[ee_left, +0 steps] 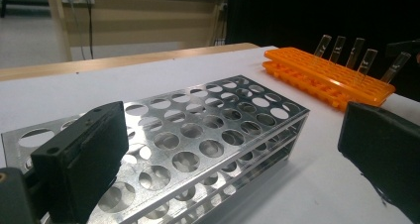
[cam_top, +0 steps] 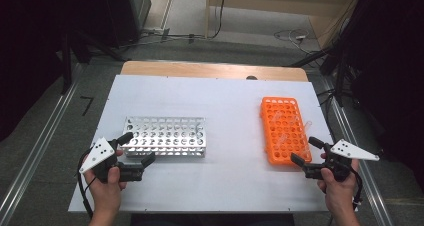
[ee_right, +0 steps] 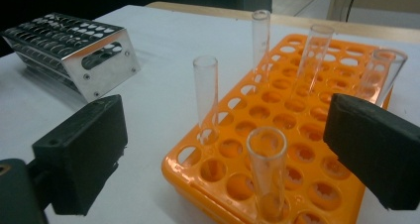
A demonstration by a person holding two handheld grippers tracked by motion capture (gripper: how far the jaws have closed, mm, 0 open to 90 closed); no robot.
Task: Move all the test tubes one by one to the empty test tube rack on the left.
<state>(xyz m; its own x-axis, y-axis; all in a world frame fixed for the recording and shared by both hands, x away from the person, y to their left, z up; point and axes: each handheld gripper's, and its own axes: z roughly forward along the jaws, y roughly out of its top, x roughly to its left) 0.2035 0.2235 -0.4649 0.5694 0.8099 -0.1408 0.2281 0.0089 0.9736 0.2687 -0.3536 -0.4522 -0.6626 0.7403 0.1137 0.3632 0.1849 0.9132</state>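
Orange rack (ee_right: 307, 135) holds five clear tubes (ee_right: 205, 92); metal rack (ee_left: 198, 144) empty.

Orange rack (cam_top: 283, 131) at 3 o'clock, clear tubes (ee_right: 206, 92); silvery holed rack (cam_top: 165, 136) at 9; white surface (cam_top: 225, 106); black tongs (cam_top: 134, 148).

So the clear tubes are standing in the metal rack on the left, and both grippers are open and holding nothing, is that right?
Not quite. The clear tubes stand in the orange rack, as the right gripper view shows; the metal rack holds none. The left gripper and right gripper are indeed open and holding nothing.
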